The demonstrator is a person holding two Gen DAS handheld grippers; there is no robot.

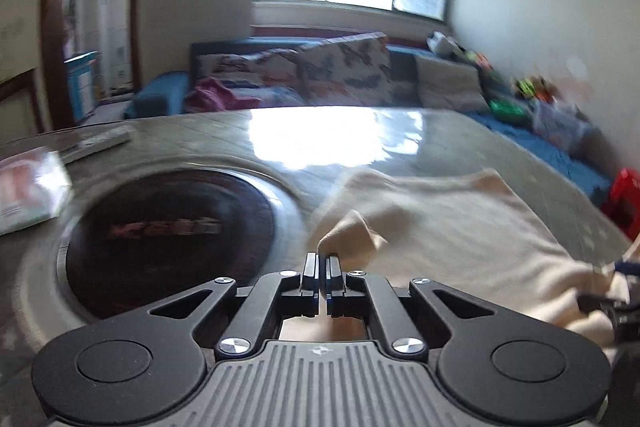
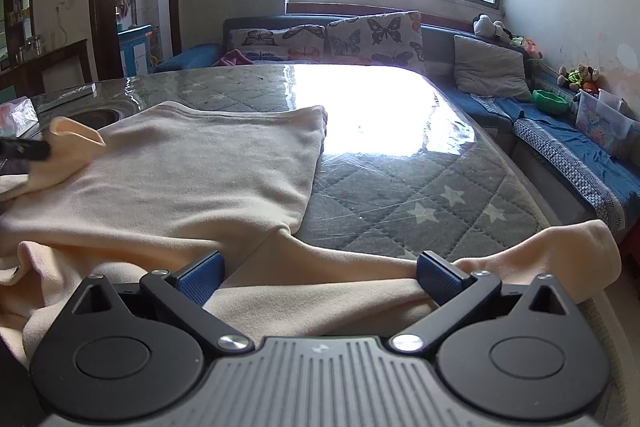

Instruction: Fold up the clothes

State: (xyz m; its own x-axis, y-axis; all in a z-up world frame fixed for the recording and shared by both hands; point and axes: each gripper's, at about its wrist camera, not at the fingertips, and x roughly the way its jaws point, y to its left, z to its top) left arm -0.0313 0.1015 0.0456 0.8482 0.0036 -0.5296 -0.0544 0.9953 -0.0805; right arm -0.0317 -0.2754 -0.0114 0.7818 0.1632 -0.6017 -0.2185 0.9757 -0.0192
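A cream garment (image 2: 192, 163) lies spread on the counter (image 2: 400, 179), filling the left and lower part of the right wrist view and the right half of the left wrist view. The left gripper (image 1: 322, 261), at lower centre of its frame, has its jaws clenched on a pinched-up corner of the cream garment. The right gripper (image 2: 320, 273) sits at the bottom of its frame with jaws released and spread wide, a fold of the fabric lying between its blue pads (image 2: 202, 277). A dark round inset (image 1: 168, 239) shows in the counter at lower left of the left wrist view. Behind the counter stands a blue sofa (image 2: 560, 131) with butterfly cushions (image 2: 376, 35).
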